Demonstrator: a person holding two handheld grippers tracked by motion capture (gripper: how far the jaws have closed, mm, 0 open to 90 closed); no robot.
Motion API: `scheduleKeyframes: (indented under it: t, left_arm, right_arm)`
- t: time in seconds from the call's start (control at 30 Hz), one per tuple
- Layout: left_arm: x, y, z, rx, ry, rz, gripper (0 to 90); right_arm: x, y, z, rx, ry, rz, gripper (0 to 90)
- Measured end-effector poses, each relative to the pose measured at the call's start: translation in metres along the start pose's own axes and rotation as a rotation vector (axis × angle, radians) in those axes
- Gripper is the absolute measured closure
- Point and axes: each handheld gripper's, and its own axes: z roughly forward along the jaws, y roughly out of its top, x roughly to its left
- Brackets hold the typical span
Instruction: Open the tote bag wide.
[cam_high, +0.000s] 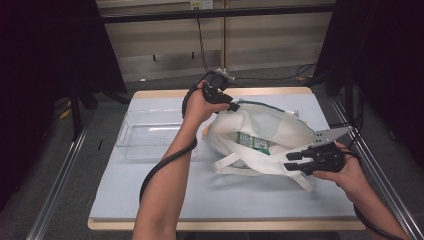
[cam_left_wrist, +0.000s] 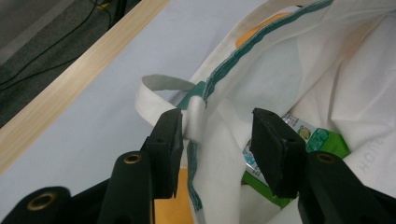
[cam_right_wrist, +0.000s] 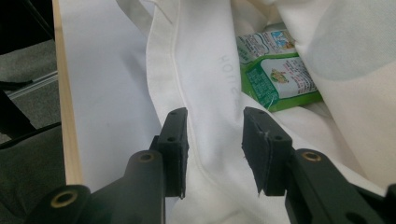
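Tabletop bag (cam_high: 260, 125) between both hand-held grippers

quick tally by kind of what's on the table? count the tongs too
White cloth bag: 1
Green carton inside the bag: 1
Clear plastic tray: 1
Hand-held tongs: 2, left tongs at the bag's far rim, right tongs at its near edge
Total: 5
An orange patch shows under the bag; what it is cannot be told, so it is not counted.

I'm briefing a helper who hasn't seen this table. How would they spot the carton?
On the pale blue table lies a white cloth bag, right of a clear plastic tray. Inside its open mouth sits the carton, the one green printed thing amid white fabric.
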Motion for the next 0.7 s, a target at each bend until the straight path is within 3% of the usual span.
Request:
scheduleKeyframes:
  t: [0.3,0.63,0.7]
  left_arm:
    - [-0.002,-0.001,-0.013,-0.002,-0.007,-0.012,54.8]
    - [-0.008,-0.002,-0.025,-0.006,-0.023,0.003,58.7]
    - [-0.009,-0.004,-0.025,-0.01,-0.026,-0.012,61.0]
  right_arm:
    - [-0.003,0.003,0.0,0.006,-0.002,0.002,62.9]
    - [-0.008,0.006,0.0,0.0,-0.002,0.017,68.8]
    - [-0.009,0.007,0.0,0.001,-0.003,0.018,70.4]
